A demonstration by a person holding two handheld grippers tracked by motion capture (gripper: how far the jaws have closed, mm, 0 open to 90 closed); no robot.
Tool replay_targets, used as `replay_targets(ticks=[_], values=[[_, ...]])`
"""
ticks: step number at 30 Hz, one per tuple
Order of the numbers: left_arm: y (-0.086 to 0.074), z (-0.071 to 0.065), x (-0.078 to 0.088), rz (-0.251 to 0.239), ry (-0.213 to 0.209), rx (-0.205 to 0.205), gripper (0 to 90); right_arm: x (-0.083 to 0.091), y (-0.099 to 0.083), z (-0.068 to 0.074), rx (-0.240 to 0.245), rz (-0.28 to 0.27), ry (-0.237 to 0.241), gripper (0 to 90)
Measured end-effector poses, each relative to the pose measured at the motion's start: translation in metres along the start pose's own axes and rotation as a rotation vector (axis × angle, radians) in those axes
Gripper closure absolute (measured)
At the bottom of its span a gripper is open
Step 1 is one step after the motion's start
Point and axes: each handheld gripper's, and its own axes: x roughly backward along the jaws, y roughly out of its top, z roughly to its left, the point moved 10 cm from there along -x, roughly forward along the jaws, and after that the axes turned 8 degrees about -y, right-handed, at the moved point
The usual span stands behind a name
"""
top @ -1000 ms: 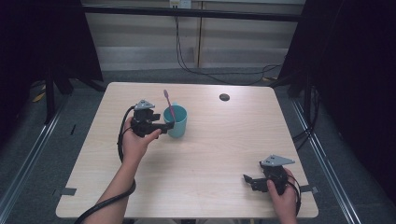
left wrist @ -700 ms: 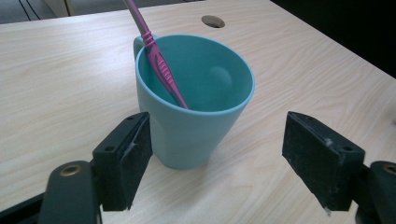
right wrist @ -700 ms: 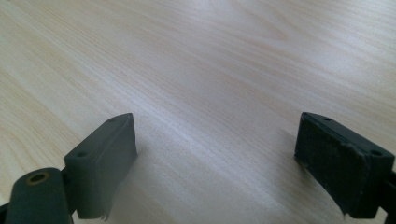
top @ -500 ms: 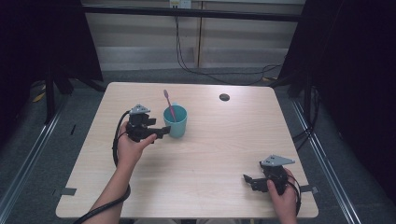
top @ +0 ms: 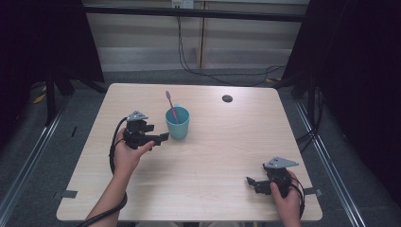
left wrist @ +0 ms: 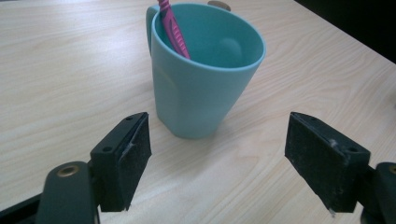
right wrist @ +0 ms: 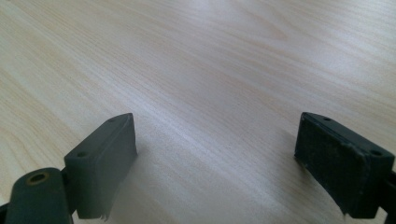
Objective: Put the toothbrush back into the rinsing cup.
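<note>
Teal mug (left wrist: 201, 88) just beyond open jaws

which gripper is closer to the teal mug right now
Left. The left gripper sits just beside the teal mug, jaws open and not touching it; the right gripper rests far off by the table's near edge.

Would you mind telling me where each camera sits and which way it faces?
High view: above the person's side, looking forward and down on the table; both forearms show, left tool, right tool.
Left gripper view: on the left tool, facing the teal mug with its pink toothbrush; open jaws show.
Right gripper view: on the right tool, facing bare tabletop; open jaws show.
High and left gripper views share the mug.
</note>
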Motion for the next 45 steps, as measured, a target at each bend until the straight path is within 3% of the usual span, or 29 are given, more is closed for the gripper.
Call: replay_targets(ticks=[26,34,45], values=[[-0.048,0.011,-0.003,0.044,0.018,0.053,23.0,0.0,0.0,0.0,-0.002,0.001,0.0,11.9],[-0.064,0.012,-0.009,0.076,0.033,0.048,22.7,0.0,0.0,0.0,-0.002,0.001,0.0,12.0],[-0.075,0.011,-0.014,0.101,0.043,0.027,23.0,0.0,0.0,0.0,-0.002,-0.001,0.001,12.0]])
